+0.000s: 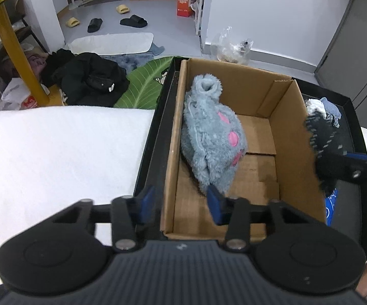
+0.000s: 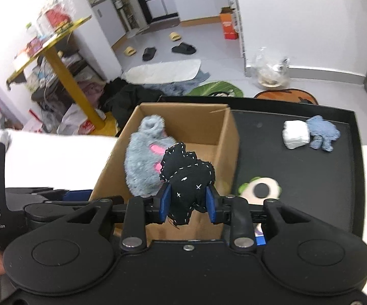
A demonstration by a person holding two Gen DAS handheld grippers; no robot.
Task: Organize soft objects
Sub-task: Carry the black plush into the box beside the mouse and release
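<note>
A grey fluffy plush with pink spots (image 1: 211,132) (image 2: 142,162) lies in the left half of an open cardboard box (image 1: 259,96) (image 2: 183,117). My left gripper (image 1: 181,204) straddles the box's left wall near its front corner, one finger outside and one inside beside the plush's lower end. Its pads stand apart from the wall, open. My right gripper (image 2: 188,202) is shut on a black toy with white stitching (image 2: 186,175) (image 1: 321,137), held above the box's right wall. In the left wrist view the right gripper (image 1: 336,162) comes in from the right.
The box stands in a black tray (image 2: 310,178) on a white surface (image 1: 56,152). On the tray lie a white folded cloth (image 2: 295,134), a blue fabric toy (image 2: 323,133) and a green-and-cream round toy (image 2: 259,189). Clothes, rugs and slippers cover the floor beyond.
</note>
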